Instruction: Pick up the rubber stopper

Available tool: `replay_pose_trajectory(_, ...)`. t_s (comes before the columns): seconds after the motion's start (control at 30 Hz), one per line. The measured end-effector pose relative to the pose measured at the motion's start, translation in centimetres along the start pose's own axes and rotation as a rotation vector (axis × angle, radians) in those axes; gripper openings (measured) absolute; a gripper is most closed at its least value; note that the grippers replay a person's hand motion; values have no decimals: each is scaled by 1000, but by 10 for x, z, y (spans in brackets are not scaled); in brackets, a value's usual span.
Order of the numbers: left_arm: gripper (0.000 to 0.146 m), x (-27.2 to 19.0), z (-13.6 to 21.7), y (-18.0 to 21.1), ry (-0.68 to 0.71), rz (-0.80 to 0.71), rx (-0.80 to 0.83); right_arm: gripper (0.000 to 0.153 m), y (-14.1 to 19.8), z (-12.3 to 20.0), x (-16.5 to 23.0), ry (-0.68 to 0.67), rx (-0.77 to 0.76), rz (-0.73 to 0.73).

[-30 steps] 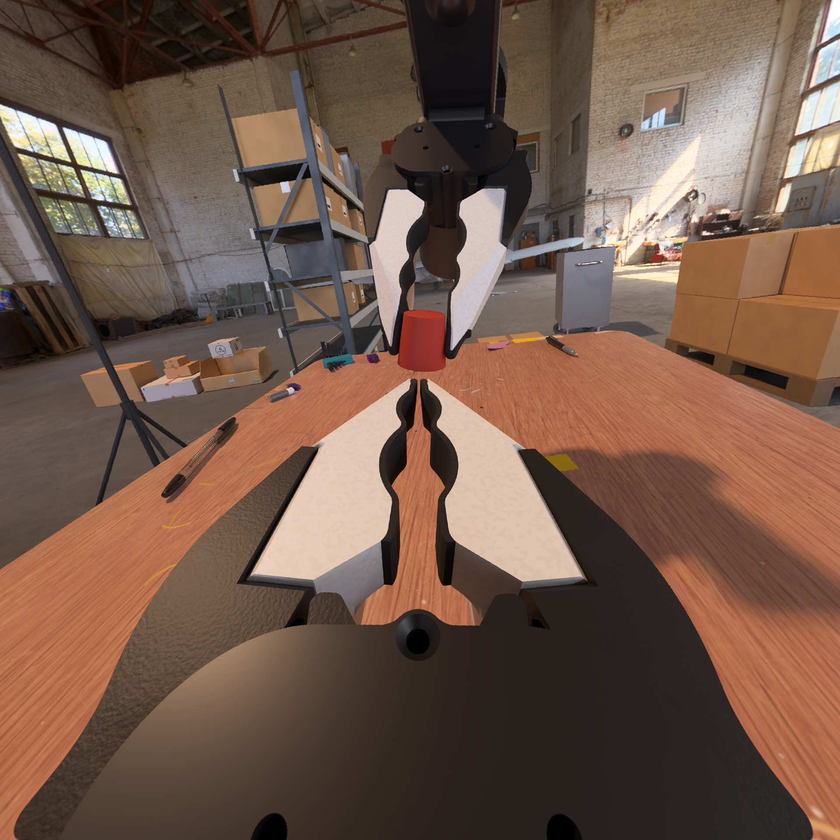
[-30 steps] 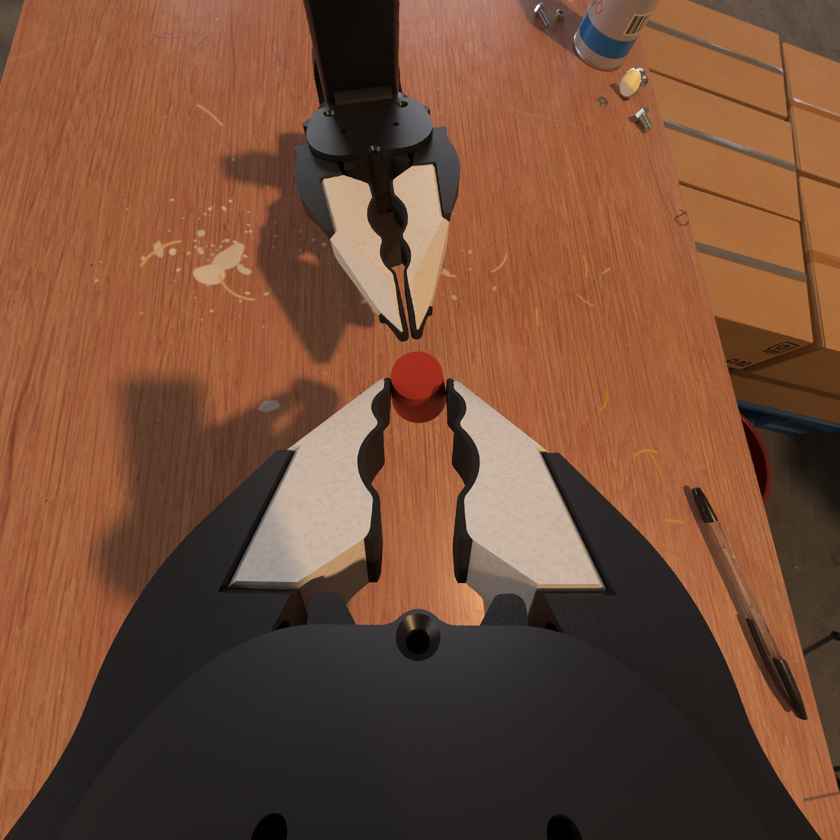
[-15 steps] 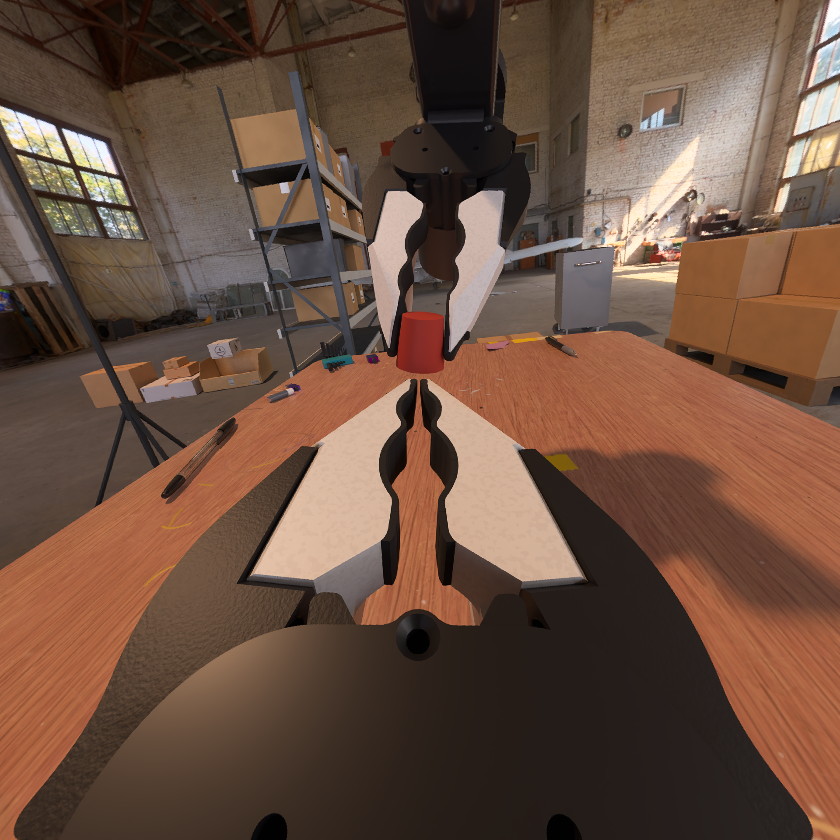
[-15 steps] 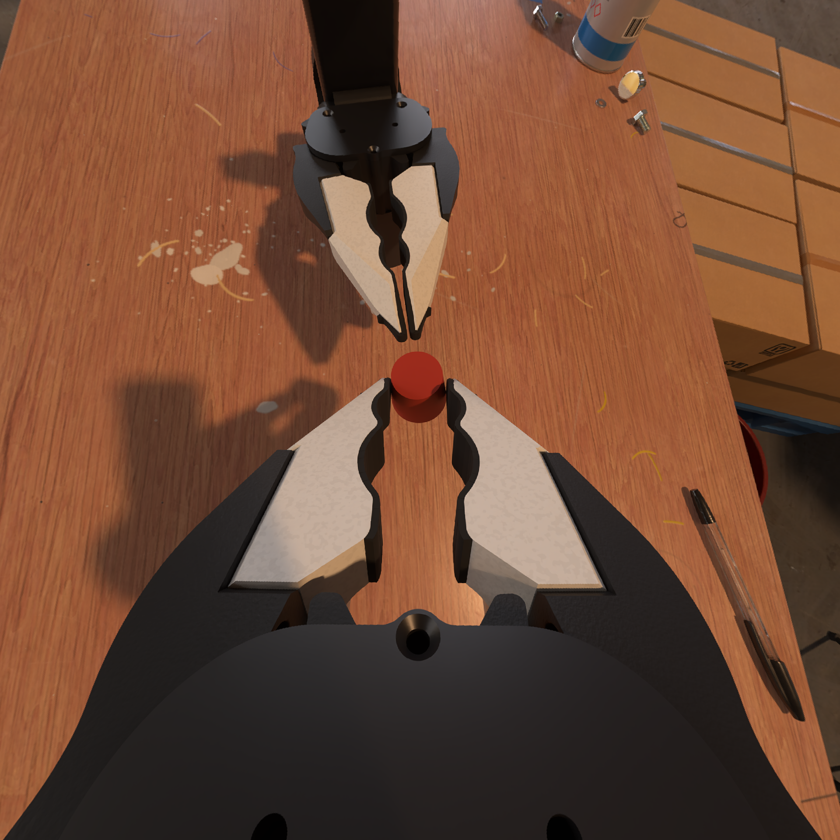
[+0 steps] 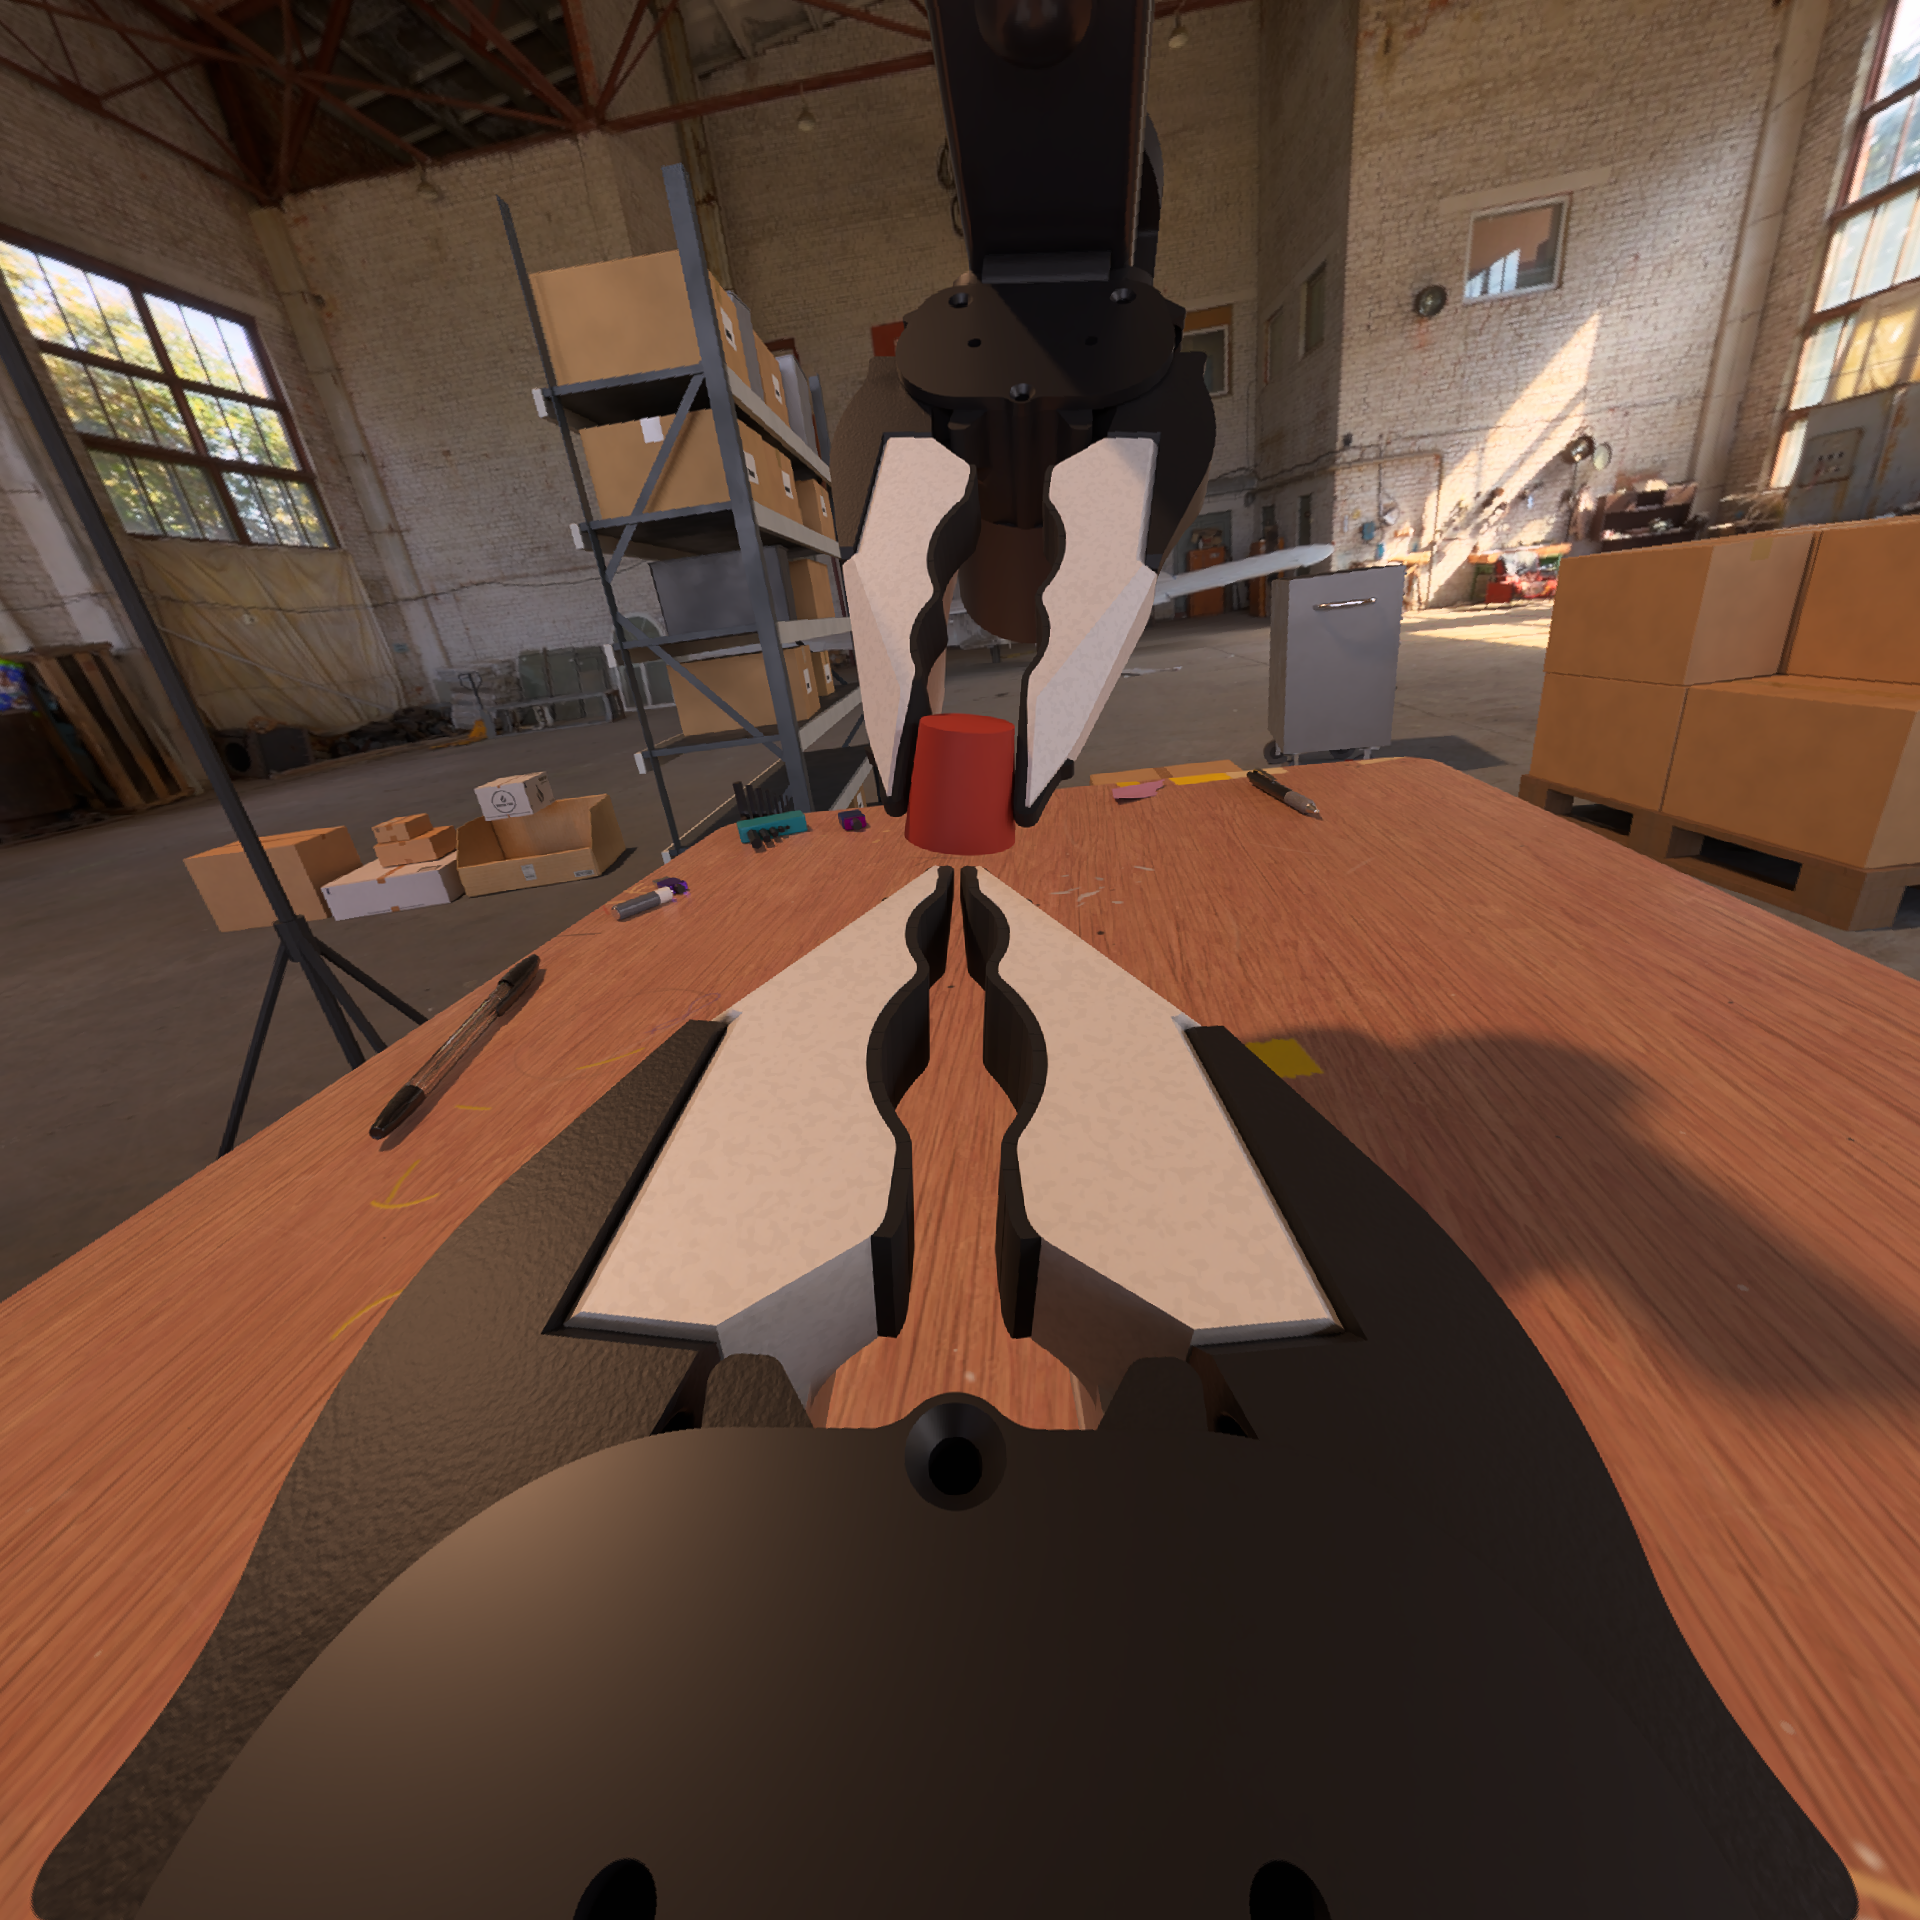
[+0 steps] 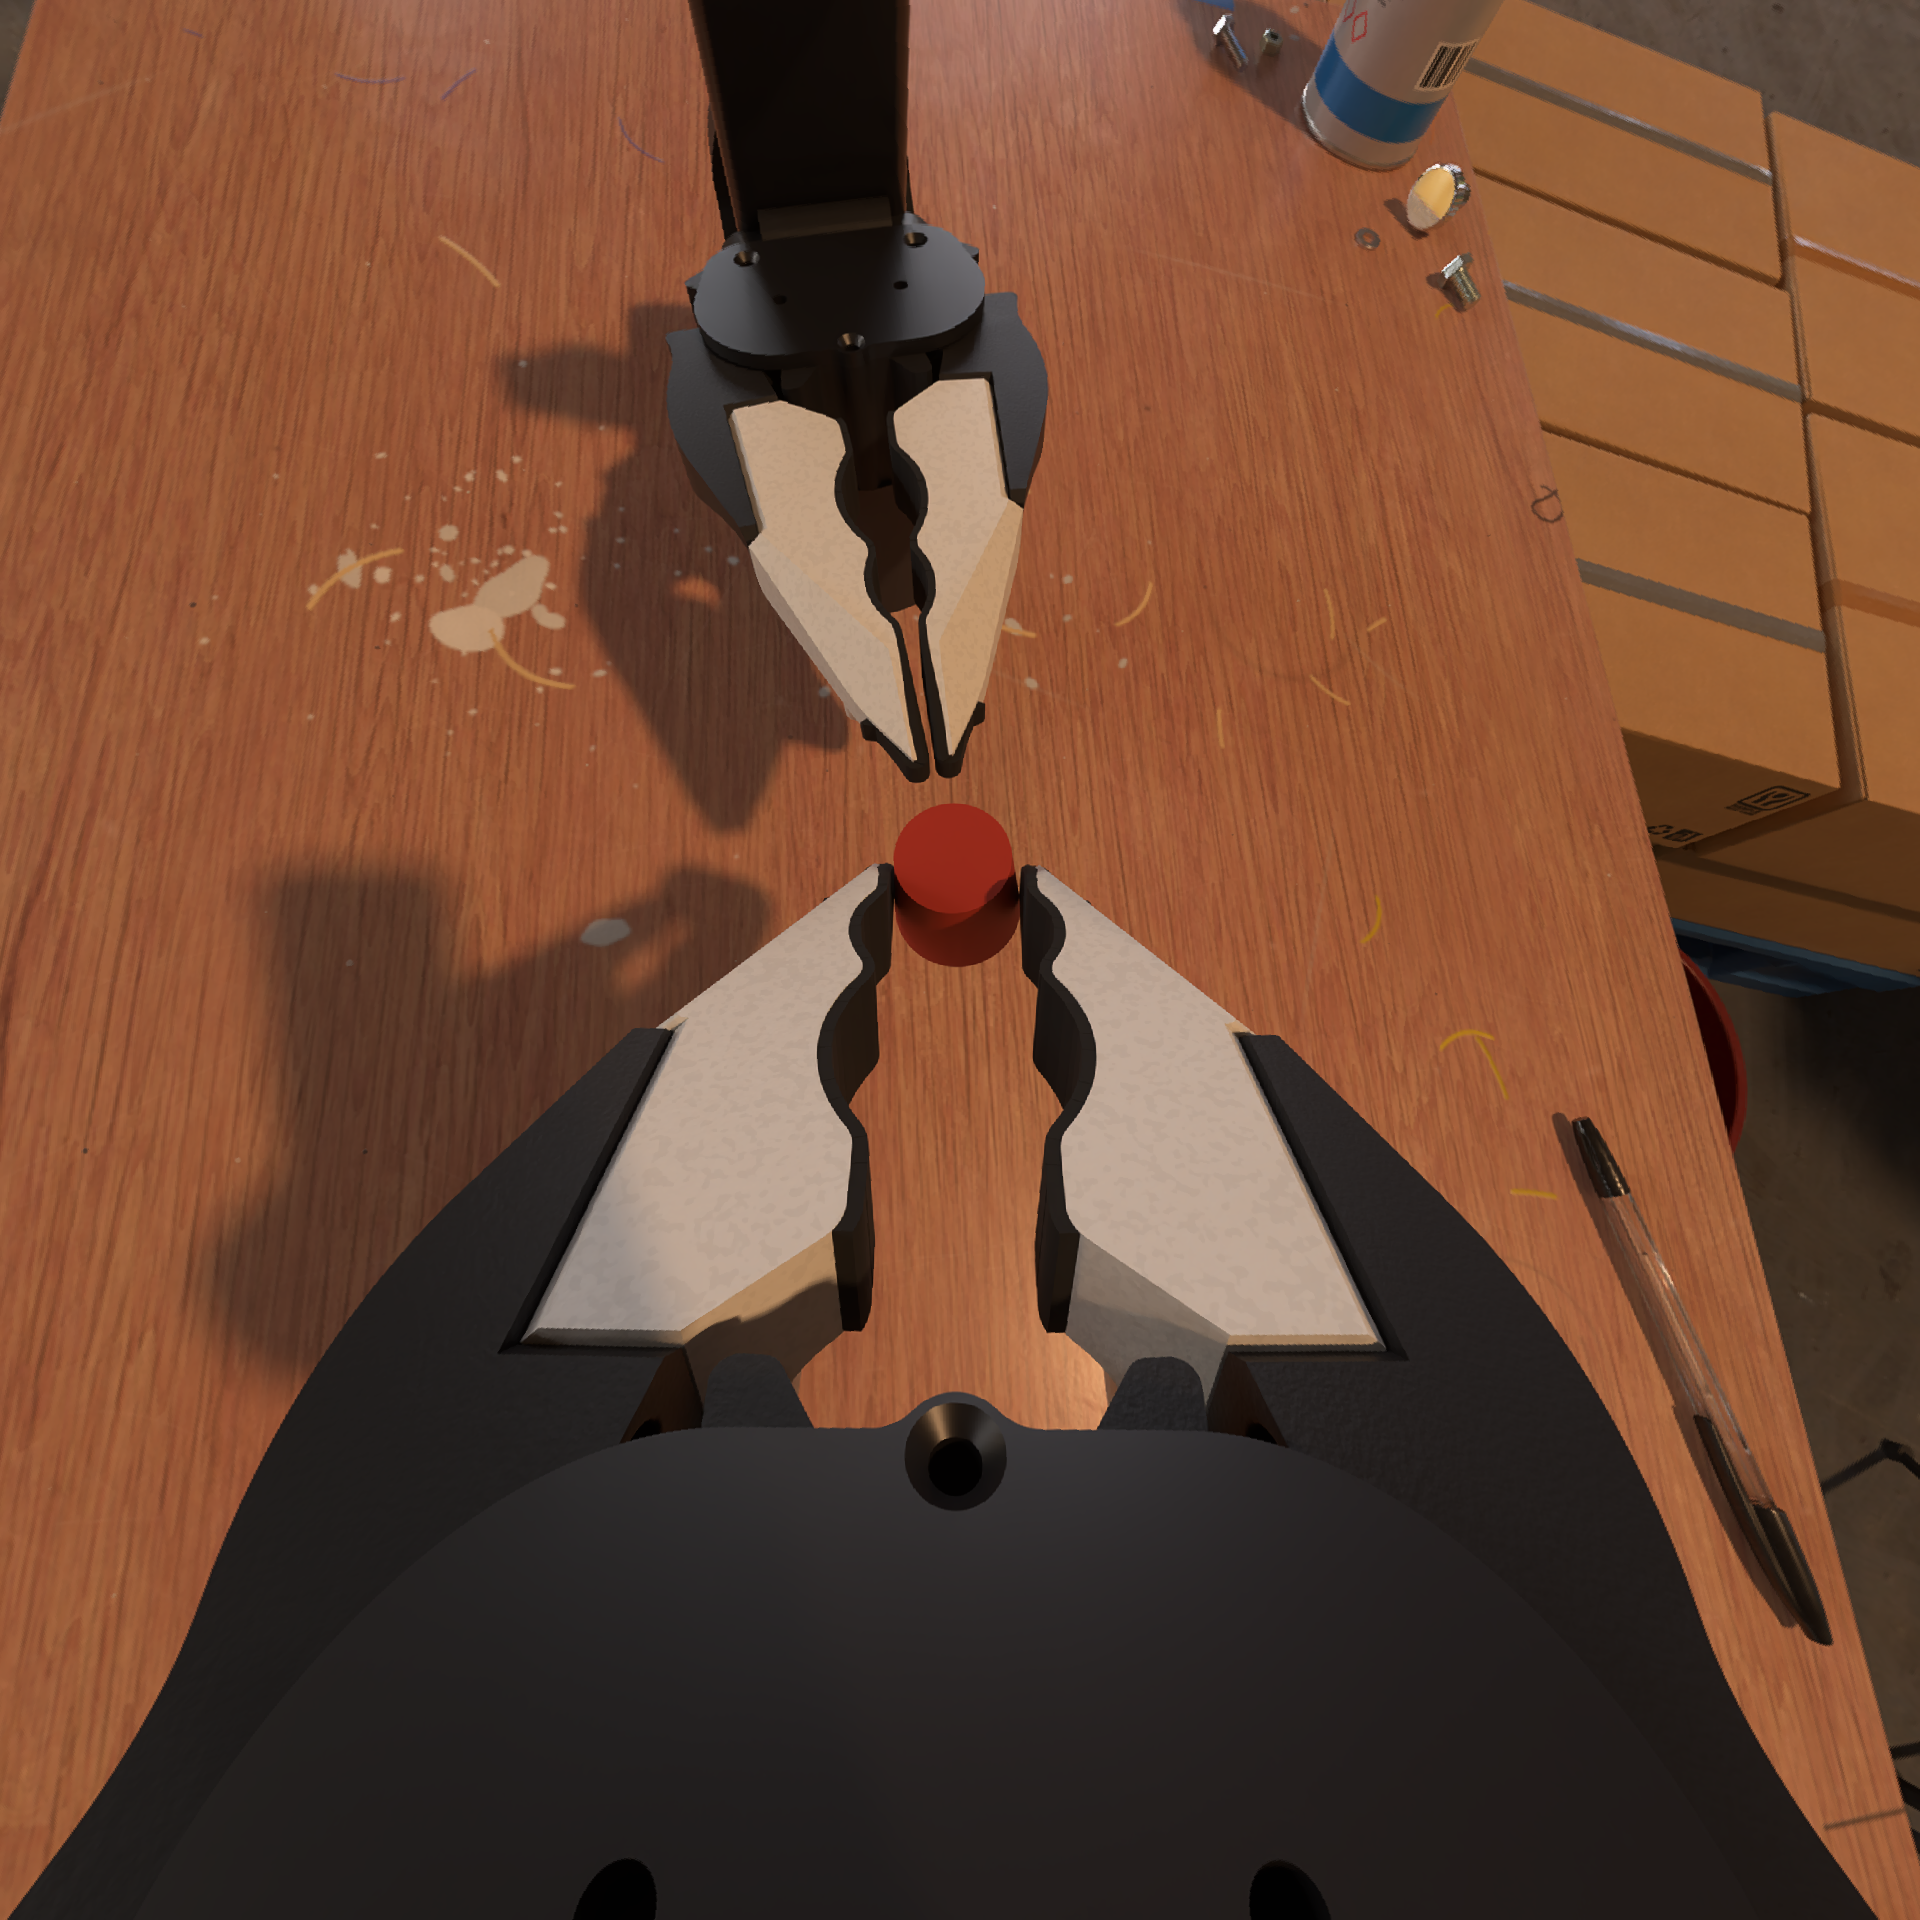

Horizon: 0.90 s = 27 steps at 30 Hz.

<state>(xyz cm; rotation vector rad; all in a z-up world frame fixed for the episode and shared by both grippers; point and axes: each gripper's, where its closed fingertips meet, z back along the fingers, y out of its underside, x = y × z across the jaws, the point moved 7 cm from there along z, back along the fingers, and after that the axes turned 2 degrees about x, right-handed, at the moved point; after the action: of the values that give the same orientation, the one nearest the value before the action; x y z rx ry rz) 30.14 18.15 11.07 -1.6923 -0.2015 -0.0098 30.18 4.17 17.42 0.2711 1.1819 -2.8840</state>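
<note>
The red rubber stopper (image 6: 953,862) stands upright on the wooden table (image 6: 312,935), wide end down, and shows in the left wrist view too (image 5: 958,769). My right gripper (image 6: 956,883) is shut on the rubber stopper, one fingertip against each side, and reaches down onto it from above in the left wrist view (image 5: 958,816). I cannot tell whether the stopper's base touches the table. My left gripper (image 5: 956,881) is shut and empty, low over the table, its tips just short of the stopper and pointing at it; the right wrist view (image 6: 928,771) shows it too.
A black pen (image 5: 457,1044) lies near the table's left edge and another pen (image 6: 1694,1371) near the right edge. A blue-and-white bottle (image 6: 1382,83) and bolts (image 6: 1460,281) sit at a far corner. Cardboard boxes (image 6: 1683,436) stand beside the table.
Almost nothing differs. Both grippers and the stopper hold the same places, with only a very slight drift in view.
</note>
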Motion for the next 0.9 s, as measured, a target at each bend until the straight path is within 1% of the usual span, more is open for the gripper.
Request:
replay_pose_trajectory(0.57,1,1,1,0,-8,3,-6,24,0,-1,0,17,16,6)
replay_pose_trajectory(0.9,1,4,2,-1,-34,26,-19,24,-5,-1,1,45,9,41)
